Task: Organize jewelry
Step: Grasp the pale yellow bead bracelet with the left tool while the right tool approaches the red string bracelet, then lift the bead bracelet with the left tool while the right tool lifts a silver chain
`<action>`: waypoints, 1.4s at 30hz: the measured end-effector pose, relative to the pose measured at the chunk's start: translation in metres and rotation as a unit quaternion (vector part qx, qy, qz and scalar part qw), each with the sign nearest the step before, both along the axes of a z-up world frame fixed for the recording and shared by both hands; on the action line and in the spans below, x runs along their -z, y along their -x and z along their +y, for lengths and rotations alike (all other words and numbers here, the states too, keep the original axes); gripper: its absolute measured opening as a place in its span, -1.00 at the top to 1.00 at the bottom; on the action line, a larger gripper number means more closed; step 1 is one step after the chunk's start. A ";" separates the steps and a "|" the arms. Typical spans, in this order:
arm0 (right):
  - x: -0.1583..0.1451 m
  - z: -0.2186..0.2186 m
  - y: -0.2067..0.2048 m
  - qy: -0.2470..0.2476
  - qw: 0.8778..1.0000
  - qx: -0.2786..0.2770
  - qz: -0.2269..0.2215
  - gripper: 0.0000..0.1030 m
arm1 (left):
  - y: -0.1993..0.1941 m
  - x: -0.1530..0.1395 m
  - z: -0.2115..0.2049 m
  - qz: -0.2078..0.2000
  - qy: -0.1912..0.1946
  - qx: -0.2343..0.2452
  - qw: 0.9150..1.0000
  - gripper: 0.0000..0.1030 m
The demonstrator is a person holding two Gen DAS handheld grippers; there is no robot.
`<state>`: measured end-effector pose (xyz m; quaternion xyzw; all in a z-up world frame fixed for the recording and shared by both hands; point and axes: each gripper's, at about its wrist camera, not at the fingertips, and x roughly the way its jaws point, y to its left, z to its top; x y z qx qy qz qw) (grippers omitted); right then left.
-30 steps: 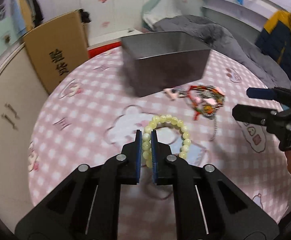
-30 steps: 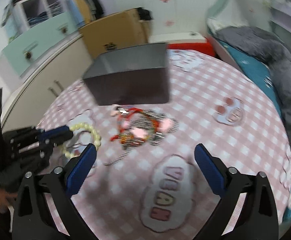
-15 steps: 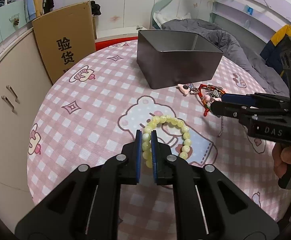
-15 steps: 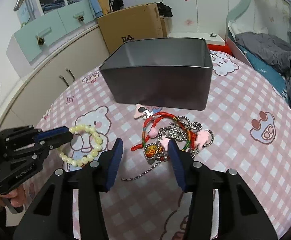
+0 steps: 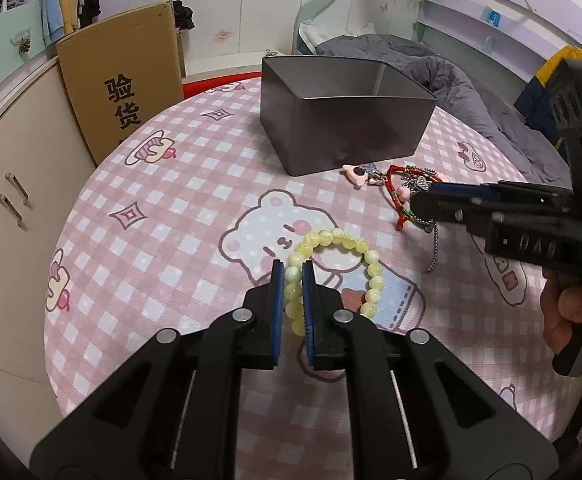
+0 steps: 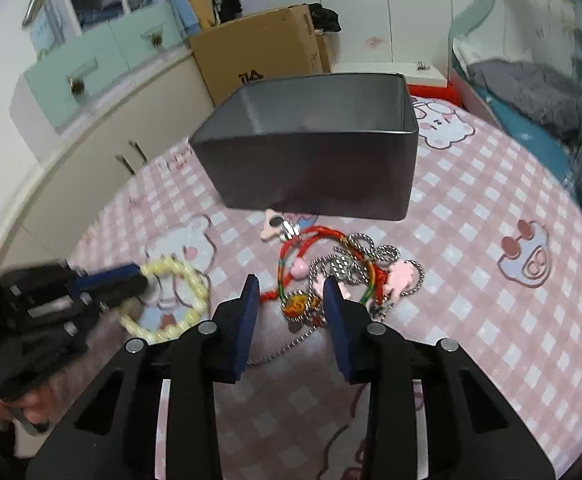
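- Pale yellow beads make up the bead bracelet [image 5: 333, 268], which is laid flat on the pink checked cloth of the bench [image 5: 179, 216], near the front edge.
- The left tool [image 5: 292, 280] is pressed tight on one side of the bead bracelet, so a few beads are pinched between its blue pads [image 5: 277, 292]. It is likely held this way so the whole ring can be lifted in one go.
- The rest of the ring is spread out on the cloth, just past the tips of the left tool.
- A grey metal box [image 6: 315, 160] is set open at the far side of the bench. It is probably put there so the jewelry can be dropped in from above. Nothing can be seen inside it.
- A tangled pile [image 6: 339, 272] of red cord, silver chain and pink charms is heaped just in front of the box.
- The right tool [image 6: 291, 292] is pointed down at the near side of this pile, and its jaws are closing. A round orange bead and some chain are seen between the pads, but the pads are not pressed on them yet.
- The pile is probably meant to be picked up as one bunch, since the pieces are knotted together.
- A loose end of chain is trailed toward the front edge, under the right tool.
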<state>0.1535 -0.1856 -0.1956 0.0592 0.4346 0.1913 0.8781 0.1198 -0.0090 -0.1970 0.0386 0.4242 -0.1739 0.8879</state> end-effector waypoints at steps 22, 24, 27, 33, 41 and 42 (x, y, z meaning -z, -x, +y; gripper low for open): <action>-0.007 0.006 0.002 0.068 0.998 -0.014 0.003 0.97 | 0.002 -0.007 -0.003 -0.007 0.004 0.004 1.000 0.83; -0.019 -0.003 0.005 0.046 0.999 -0.010 -0.003 0.97 | 0.002 -0.012 0.000 -0.010 0.008 0.004 1.000 0.83; -0.040 -0.016 0.008 0.019 1.000 -0.007 -0.017 0.97 | 0.001 -0.021 0.001 -0.016 0.019 0.008 1.000 0.83; -0.086 -0.028 0.014 -0.015 0.998 -0.011 -0.058 0.97 | 0.002 -0.052 -0.004 -0.044 0.038 0.024 0.998 0.83; -0.139 -0.029 0.018 -0.034 0.993 -0.027 -0.110 0.97 | -0.001 -0.087 -0.011 -0.073 0.056 0.044 0.995 0.83; -0.146 -0.030 0.019 -0.035 0.992 -0.029 -0.118 0.97 | -0.002 -0.094 -0.012 -0.080 0.055 0.048 0.994 0.83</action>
